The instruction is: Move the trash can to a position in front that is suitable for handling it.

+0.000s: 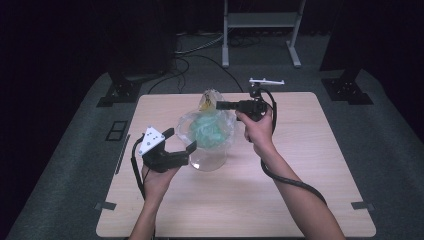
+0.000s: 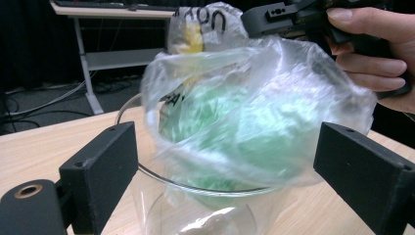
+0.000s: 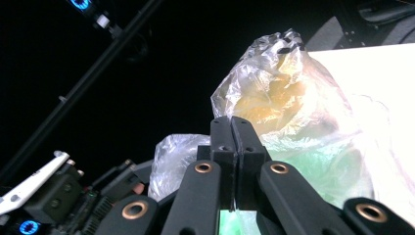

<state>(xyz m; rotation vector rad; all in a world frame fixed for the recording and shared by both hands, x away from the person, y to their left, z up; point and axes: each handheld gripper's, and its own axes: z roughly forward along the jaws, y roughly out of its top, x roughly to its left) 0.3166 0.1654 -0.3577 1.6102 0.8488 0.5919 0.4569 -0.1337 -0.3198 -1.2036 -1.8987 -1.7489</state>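
Dark curtains and a grey carpet are seen behind a light wooden table (image 1: 300,200), on which a clear glass jar (image 1: 207,159) stands near the middle. A clear plastic bag (image 1: 210,127) holding green contents is draped over the mouth of the jar, its lower part sunk inside the rim; a yellowish printed patch is seen at its bunched top.

The left gripper (image 1: 180,140) is held low at the left of the jar, the forearm coming up from the near edge of the table and the hand wrapped under the body. Its jaws are spread wide on either side of the bag and jar, and no pad is seen to press on either.

The right gripper (image 1: 220,105) is held higher, beyond the jar, with the wrist bent so that the jaws point leftward toward the top of the bag. In the right gripper view the jaws are pressed together, and a fold of the plastic film is pinched between them, so the bag is held up by its upper edge.
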